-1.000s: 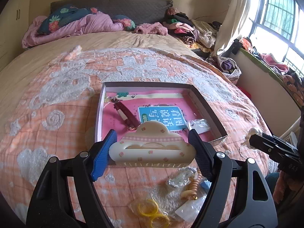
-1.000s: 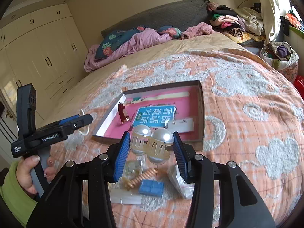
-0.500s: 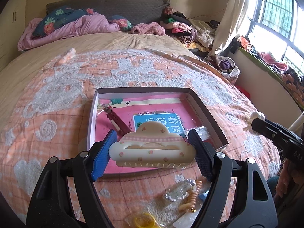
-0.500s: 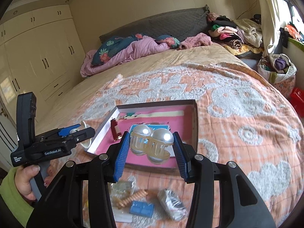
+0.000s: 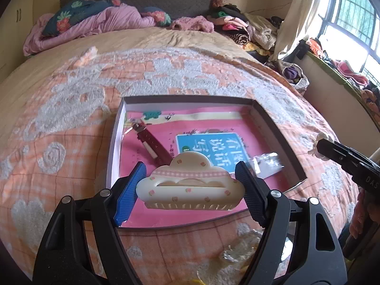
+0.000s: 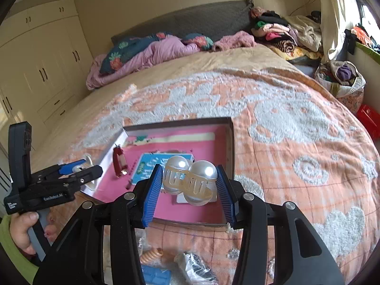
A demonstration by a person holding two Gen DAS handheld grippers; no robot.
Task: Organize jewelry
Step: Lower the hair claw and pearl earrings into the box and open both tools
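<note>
Both grippers hang over the shallow dark-walled cardboard box with the pink printed lining (image 5: 273, 128), which lies on the orange-and-white patterned bedspread (image 5: 71, 109). The left gripper (image 5: 190, 185) is clenched on a cream cloud-shaped plastic hair claw dotted with small pink flowers (image 5: 190, 182), blue pads (image 5: 129, 194) pressing its two ends, and the claw sits in the air above the box's near half. The right gripper (image 6: 190, 185) grasps a translucent hair claw topped with two pearly domes (image 6: 190, 178), held over the box's near right part. Down inside the box, a dark red clip (image 5: 152, 142) lies toward the left wall, and a small clear packet (image 5: 266, 162) rests near the right wall. Outside the box's near edge, on the bedspread, lie a peach spiral hair tie (image 6: 152, 254) and a blue rectangular piece (image 6: 156, 275). A hand in a green sleeve (image 6: 22, 228) grips the left tool's handle.
</note>
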